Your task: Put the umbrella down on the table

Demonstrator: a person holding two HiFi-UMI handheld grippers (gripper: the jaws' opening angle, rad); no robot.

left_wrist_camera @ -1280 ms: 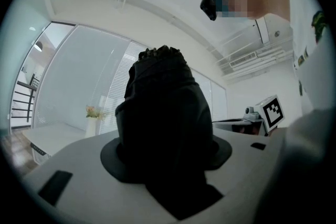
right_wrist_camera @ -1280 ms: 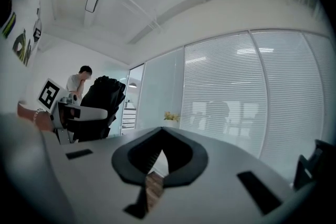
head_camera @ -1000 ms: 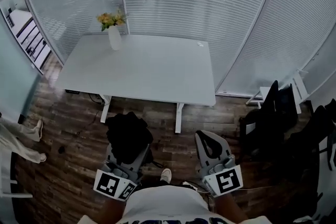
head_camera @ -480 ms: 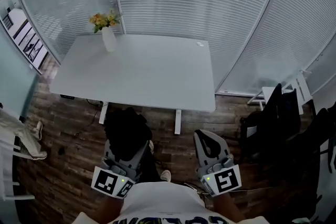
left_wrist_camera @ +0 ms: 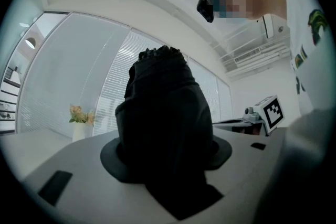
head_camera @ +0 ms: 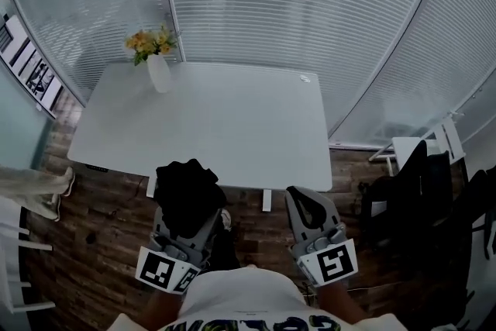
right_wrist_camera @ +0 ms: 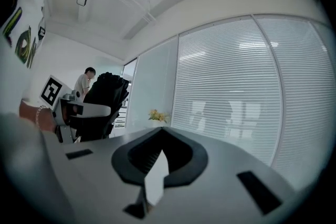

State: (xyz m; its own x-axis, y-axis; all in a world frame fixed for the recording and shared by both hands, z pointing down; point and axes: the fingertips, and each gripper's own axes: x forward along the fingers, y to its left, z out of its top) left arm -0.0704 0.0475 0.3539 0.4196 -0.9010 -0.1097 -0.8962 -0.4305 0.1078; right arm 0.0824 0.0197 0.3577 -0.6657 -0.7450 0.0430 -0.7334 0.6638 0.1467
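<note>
Left gripper (head_camera: 186, 227) clamps the umbrella (head_camera: 186, 190), right gripper (head_camera: 308, 207) looks pinched shut, empty. Clear the table (head_camera: 232, 128) edge mid-frame, then lower flat.

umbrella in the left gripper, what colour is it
The umbrella is plain black, folded fabric with no pattern; the left gripper view shows it best.

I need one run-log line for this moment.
left gripper: shut on umbrella | right gripper: shut, empty | table: umbrella not yet down

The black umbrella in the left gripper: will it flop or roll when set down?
The umbrella has bunched, soft-looking fabric, so it would probably sag, not roll. The left gripper alone carries it, so likely light.
</note>
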